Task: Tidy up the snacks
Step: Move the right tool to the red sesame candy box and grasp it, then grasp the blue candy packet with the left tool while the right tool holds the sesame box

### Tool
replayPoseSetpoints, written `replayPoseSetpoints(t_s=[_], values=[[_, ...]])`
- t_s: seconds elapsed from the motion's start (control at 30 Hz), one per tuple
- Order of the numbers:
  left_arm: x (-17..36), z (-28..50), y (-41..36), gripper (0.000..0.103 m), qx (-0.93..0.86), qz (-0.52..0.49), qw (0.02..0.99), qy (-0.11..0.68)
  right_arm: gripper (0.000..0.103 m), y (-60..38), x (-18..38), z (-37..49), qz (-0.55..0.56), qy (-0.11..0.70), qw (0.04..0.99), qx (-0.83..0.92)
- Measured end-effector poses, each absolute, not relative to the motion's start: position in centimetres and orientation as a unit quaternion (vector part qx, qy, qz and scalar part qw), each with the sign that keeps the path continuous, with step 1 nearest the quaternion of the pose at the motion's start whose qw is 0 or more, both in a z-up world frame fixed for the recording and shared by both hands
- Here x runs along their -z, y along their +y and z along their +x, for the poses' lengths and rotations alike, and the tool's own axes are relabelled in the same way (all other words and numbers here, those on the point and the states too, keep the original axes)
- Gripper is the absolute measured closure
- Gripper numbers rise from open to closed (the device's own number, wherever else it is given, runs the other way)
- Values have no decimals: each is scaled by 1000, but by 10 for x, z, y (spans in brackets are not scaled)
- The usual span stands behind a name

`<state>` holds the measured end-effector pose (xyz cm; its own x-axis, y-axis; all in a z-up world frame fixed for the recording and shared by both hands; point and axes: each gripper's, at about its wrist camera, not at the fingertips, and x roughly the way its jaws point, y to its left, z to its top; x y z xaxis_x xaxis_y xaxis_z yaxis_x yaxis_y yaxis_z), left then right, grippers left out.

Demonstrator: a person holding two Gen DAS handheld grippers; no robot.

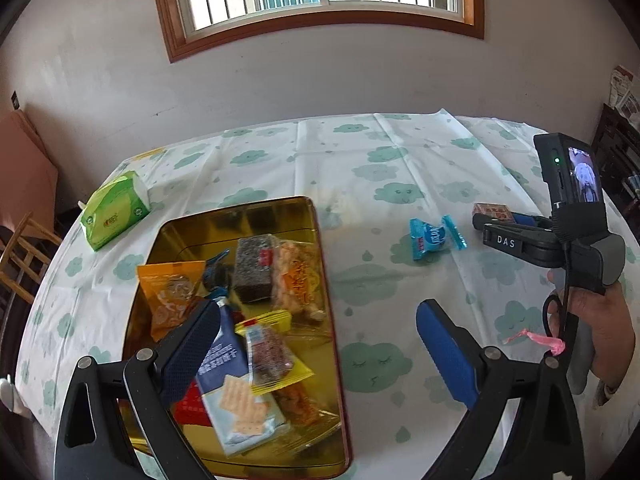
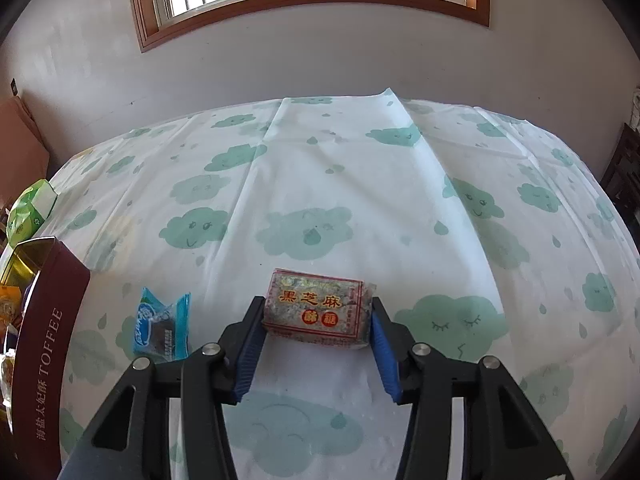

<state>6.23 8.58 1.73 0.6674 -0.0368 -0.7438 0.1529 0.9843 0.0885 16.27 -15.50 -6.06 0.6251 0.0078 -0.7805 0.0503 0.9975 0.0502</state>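
The right gripper (image 2: 318, 344) has its 2 blue-padded fingers (image 2: 248, 354) on either side of a red-and-gold sesame bar (image 2: 318, 308) that lies flat on the cloud-print tablecloth (image 2: 360, 184); both pads appear to meet the wrapper's ends, so the tool looks clamped on the bar, which still rests on the cloth. Just to its left lies a blue-wrapped candy (image 2: 162, 326), apart from the bar, and further left stands the dark red wall of the toffee tin (image 2: 48, 340). The left gripper (image 1: 318, 344) stands with its fingers well apart and nothing between them, one pad over the tin, the other over bare cloth. The tin's gold inside (image 1: 256, 216) holds several packets: an orange pouch (image 1: 170, 292), a dark sesame block (image 1: 256, 270), a blue-and-white cracker packet (image 1: 236, 396) and others in yellow and clear wrap. A green tissue pack (image 1: 116, 210) sits near the table's far left edge. The person's hand (image 1: 600, 320) grips the right tool's handle
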Motion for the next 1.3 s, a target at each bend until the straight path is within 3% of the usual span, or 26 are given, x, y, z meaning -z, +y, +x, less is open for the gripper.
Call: replayPoseSetpoints(t_s=[0.63,0.9,0.97,1.3], values=[[14,101,3,6,103,61,895,430,53,-233,59,112,2,434,900,40],[28,129,-7,18,101,46,890,441,53,-231,59,112,3,436,899,41],[31,138,-6,26,95,41,889,446,53,-231,59,112,2,436,899,41],[51,169,-10,36,86,23,878,470,52,-231,60,112,5,436,899,39]])
